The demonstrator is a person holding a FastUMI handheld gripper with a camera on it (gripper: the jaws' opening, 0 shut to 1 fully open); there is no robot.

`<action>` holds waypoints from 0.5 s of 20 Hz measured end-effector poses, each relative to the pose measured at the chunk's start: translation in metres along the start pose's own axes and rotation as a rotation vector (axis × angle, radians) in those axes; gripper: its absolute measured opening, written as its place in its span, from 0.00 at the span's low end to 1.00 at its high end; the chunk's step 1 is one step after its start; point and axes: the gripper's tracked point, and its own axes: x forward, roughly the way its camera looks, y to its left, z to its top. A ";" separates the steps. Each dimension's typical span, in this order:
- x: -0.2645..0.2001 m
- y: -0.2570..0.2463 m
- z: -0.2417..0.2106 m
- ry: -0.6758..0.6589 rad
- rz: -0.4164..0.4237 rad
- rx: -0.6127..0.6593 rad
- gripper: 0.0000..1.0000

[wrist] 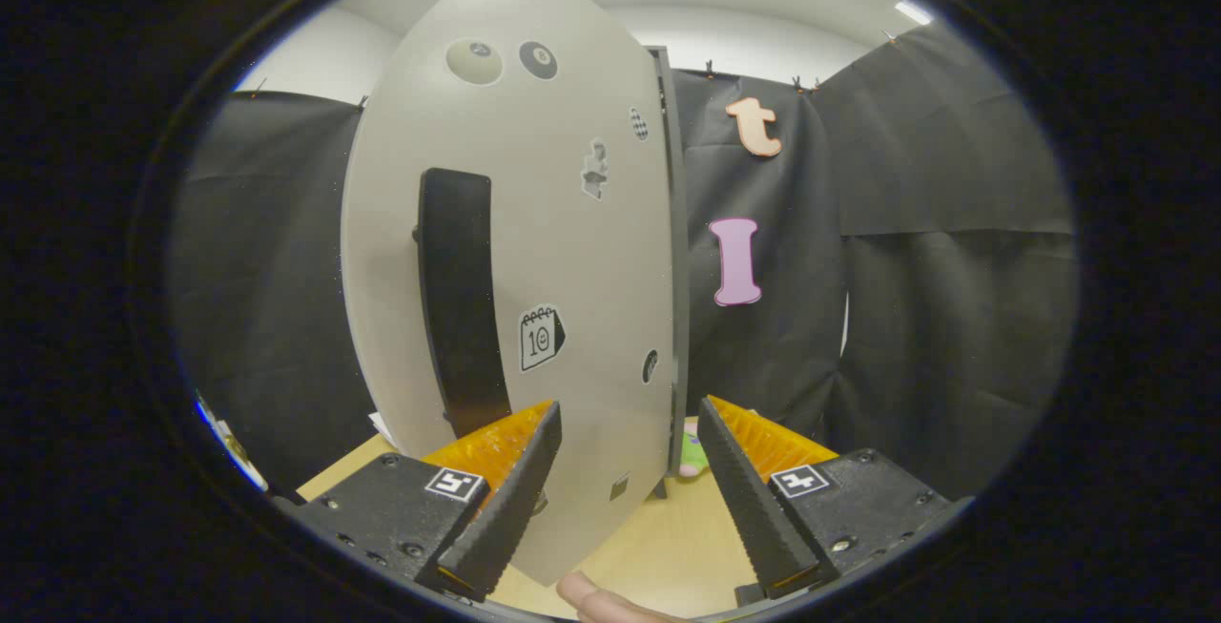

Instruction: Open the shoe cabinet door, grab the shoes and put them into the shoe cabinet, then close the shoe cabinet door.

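Observation:
The shoe cabinet's light grey door (563, 251) stands close ahead, dotted with small stickers. Its tall black handle (460, 299) runs vertically just beyond the left finger (510, 494). My gripper (630, 408) is open, and the door's lower right part and dark edge (678, 241) lie in the gap between the fingers. The left finger is in front of the door face; the right finger (754, 494) is just past the edge. Neither finger presses on the door. A small pink and green object (692, 456), possibly a shoe, peeks out behind the door's edge on the table.
The cabinet stands on a light wooden tabletop (668, 537). Black booth cloth (944, 299) hangs behind and to both sides. A person's fingertip (591, 599) shows at the very bottom between the finger bases.

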 end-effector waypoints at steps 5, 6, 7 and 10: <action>0.025 0.062 -0.007 0.001 0.061 -0.002 0.95; 0.027 0.078 -0.016 0.027 0.096 0.012 0.95; 0.029 0.091 -0.024 0.049 0.122 0.026 0.97; 0.025 0.104 -0.023 0.023 0.127 0.019 0.97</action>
